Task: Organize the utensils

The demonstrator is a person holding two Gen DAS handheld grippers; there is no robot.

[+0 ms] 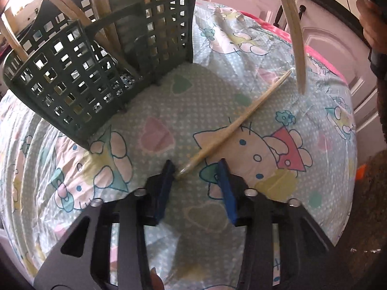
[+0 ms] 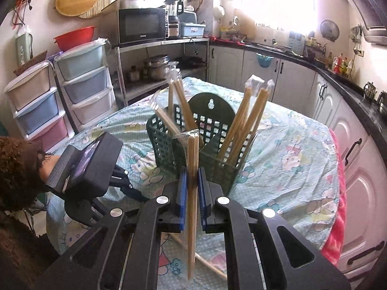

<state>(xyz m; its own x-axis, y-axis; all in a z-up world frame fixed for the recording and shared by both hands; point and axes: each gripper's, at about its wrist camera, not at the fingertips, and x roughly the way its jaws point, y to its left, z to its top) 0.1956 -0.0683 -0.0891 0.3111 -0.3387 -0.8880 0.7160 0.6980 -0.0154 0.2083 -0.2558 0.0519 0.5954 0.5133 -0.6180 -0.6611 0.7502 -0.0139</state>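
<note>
Left wrist view: green basket (image 1: 79,79) at left, already stocked with upright chopsticks. Left gripper (image 1: 197,169) jaws parted, straddling a loose chopstick pair (image 1: 232,123) flat on the tablecloth (image 1: 150,101), nothing clamped, likely lining up a pick. Right gripper (image 2: 192,183) pinches a wrapped pair (image 2: 192,193) upright, probably for dropping into the basket.
</note>
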